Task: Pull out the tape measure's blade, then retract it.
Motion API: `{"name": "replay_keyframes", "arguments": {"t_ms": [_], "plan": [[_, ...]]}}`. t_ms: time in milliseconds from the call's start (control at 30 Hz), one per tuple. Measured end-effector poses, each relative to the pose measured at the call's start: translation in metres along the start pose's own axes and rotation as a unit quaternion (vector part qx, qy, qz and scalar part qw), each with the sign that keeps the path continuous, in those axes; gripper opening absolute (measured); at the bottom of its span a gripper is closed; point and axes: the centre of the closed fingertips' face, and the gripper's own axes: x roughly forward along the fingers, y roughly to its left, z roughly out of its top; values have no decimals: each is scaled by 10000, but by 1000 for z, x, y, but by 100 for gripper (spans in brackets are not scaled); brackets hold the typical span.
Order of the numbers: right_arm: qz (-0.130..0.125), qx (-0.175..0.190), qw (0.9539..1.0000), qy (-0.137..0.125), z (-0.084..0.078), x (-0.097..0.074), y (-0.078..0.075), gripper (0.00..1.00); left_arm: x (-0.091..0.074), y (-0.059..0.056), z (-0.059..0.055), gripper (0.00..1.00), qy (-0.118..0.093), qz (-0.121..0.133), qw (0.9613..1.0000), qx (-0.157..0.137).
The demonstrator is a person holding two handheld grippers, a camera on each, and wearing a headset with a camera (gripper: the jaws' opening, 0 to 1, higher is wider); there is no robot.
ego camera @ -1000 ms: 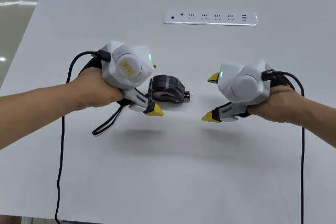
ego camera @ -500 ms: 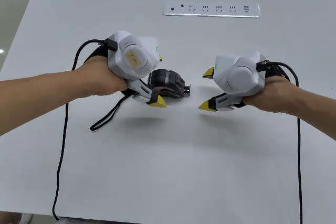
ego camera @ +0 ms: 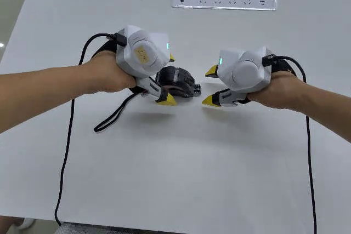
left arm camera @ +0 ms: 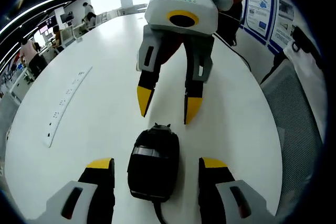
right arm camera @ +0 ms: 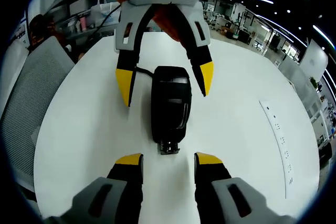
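Observation:
A black tape measure (ego camera: 176, 80) lies on the white table (ego camera: 181, 157), its blade end pointing right. My left gripper (ego camera: 170, 79) is open, with one jaw on each side of the case and a gap showing on both sides in the left gripper view (left arm camera: 156, 163). My right gripper (ego camera: 209, 86) is open and faces it from the right, just short of the blade tip. In the right gripper view the tape measure (right arm camera: 169, 106) ends right in front of my own jaws (right arm camera: 169, 159). No blade is pulled out.
A white power strip (ego camera: 225, 1) lies at the far side of the table. The tape measure's black strap (ego camera: 112, 116) trails to the left. Black cables (ego camera: 64, 152) run from both grippers toward the near edge. The table's left edge is close.
Both grippers have closed in on the tape measure. The left gripper's jaws now straddle the case, and the right gripper has moved left toward the blade end.

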Motion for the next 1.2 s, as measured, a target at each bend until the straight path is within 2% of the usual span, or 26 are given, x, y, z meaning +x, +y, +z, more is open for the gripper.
{"name": "replay_keyframes", "arguments": {"t_ms": [433, 1200], "plan": [[93, -83, 9999, 18, 1, 13, 0, 31, 7, -2, 2, 58, -9, -110, 9998, 188], [190, -254, 9995, 15, 2, 20, 2, 17, 13, -4, 1, 44, 8, -222, 9986, 482]]}}
